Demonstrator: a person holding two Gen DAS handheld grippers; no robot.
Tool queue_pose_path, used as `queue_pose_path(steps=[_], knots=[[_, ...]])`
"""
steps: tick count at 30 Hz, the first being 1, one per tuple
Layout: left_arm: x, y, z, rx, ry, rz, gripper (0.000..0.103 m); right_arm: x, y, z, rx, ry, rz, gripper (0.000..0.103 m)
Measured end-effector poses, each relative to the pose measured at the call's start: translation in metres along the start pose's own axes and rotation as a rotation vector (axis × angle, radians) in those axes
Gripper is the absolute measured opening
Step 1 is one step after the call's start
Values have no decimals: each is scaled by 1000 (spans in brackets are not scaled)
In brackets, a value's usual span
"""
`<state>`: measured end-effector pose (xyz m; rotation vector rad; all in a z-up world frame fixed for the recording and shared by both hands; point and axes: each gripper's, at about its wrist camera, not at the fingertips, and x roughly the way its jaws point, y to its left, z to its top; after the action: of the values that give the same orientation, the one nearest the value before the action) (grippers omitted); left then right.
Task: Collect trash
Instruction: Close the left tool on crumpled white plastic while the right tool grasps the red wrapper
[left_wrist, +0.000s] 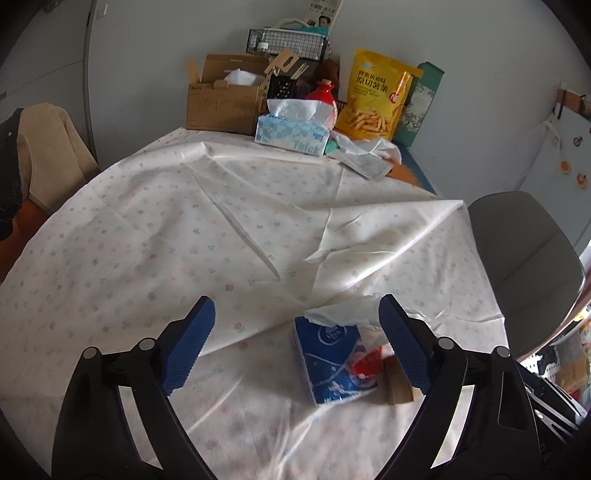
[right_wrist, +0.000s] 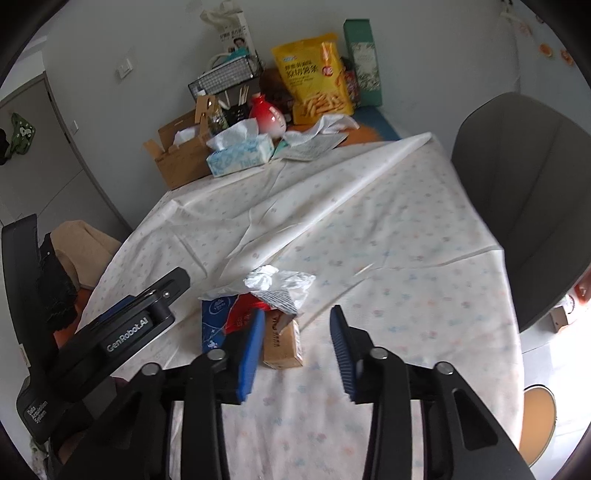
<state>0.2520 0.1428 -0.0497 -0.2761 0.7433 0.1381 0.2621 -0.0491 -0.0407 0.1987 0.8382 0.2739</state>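
Note:
A small heap of trash lies on the flowered tablecloth (left_wrist: 184, 221) near the front edge. It holds a blue tissue pack (left_wrist: 327, 363), a red wrapper (left_wrist: 367, 363), a brown carton (right_wrist: 282, 345) and crumpled clear plastic (right_wrist: 275, 278). My left gripper (left_wrist: 297, 306) stands wide open around the blue pack, which lies close to its right finger. My right gripper (right_wrist: 298, 312) is open too, its jaws narrower, with the brown carton between them beside the left finger (right_wrist: 253, 347). A gap separates the carton from the other finger. The left gripper's black body (right_wrist: 125, 336) shows in the right wrist view.
At the table's far end stand a cardboard box (left_wrist: 221, 105), a tissue box (left_wrist: 291, 133), a red vase (left_wrist: 325, 90), a yellow snack bag (left_wrist: 376, 99), a green box (left_wrist: 423, 103) and a wire basket (left_wrist: 291, 44). A grey chair (left_wrist: 524, 254) is at the right, a draped chair (left_wrist: 48, 147) at the left.

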Motion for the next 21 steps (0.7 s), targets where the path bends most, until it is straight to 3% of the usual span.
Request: queue_pose_path(steps=[5,21], knots=[[16,-4,5,10,23,5,85,16,-1,3,4,23,45,5],[44,-55,1,112,72,-42,81,-5,-57,11,87,-27,-46,5]])
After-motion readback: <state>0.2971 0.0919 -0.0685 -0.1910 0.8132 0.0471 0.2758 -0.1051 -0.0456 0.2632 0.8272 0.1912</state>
